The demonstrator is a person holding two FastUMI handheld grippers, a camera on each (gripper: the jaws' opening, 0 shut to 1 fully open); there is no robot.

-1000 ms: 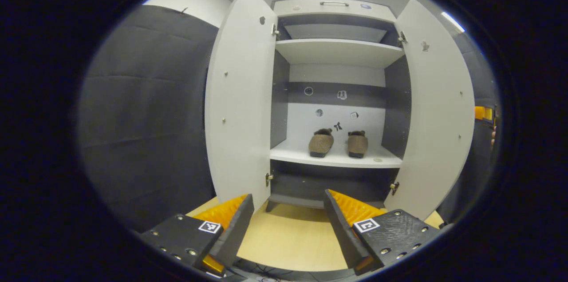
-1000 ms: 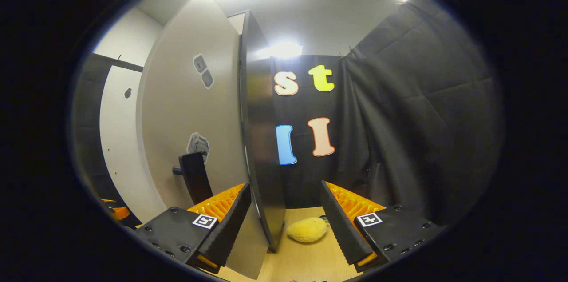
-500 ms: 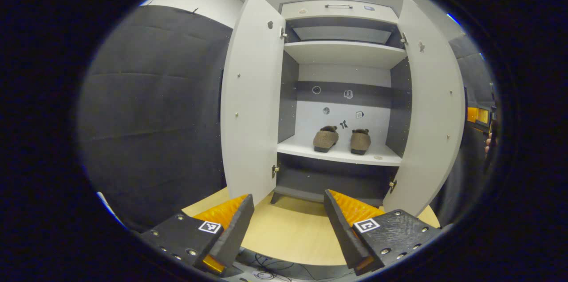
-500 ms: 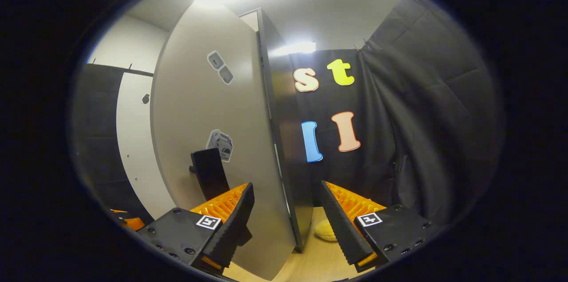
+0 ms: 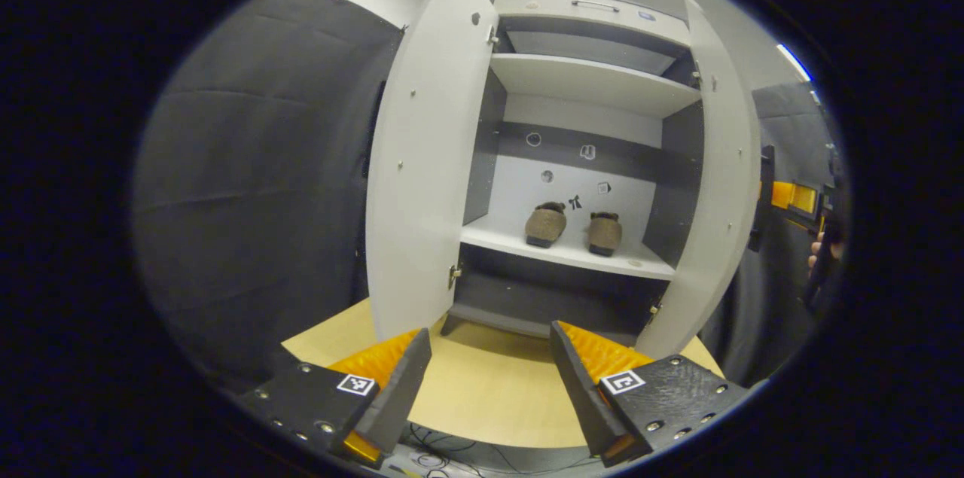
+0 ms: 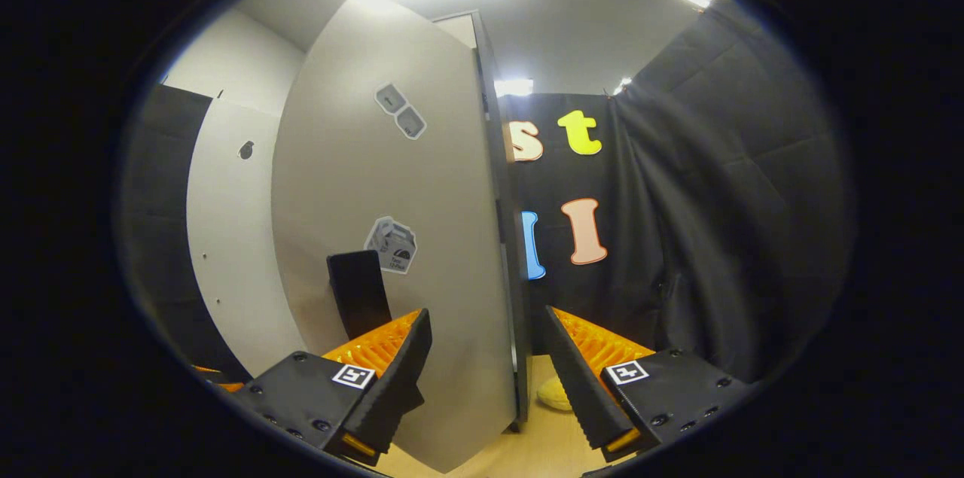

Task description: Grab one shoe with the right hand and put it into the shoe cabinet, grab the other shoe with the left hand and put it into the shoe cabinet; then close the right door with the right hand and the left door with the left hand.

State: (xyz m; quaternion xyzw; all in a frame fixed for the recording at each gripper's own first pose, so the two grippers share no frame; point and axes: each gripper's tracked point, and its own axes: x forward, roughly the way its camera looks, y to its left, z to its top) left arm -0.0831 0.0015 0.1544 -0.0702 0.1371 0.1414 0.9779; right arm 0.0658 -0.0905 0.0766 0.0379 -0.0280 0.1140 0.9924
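Two brown shoes stand side by side on the white middle shelf of the shoe cabinet. The left door stands wide open. The right door is swung partly inward, seen nearly edge-on. My left gripper hangs open and empty above the wooden floor, well back from the cabinet. In the right gripper view, my right gripper is open and straddles the free edge of the right door, close to its black handle. The right gripper's orange side shows past the door.
Black cloth walls stand on both sides of the cabinet. A yellow soft object lies on the wooden floor behind the right door. An upper shelf and a top drawer are above the shoes. Cables lie at the floor's near edge.
The right door has swung further toward closed, with my right gripper following along its edge. The left gripper has drifted back and a little left; its jaws stay open.
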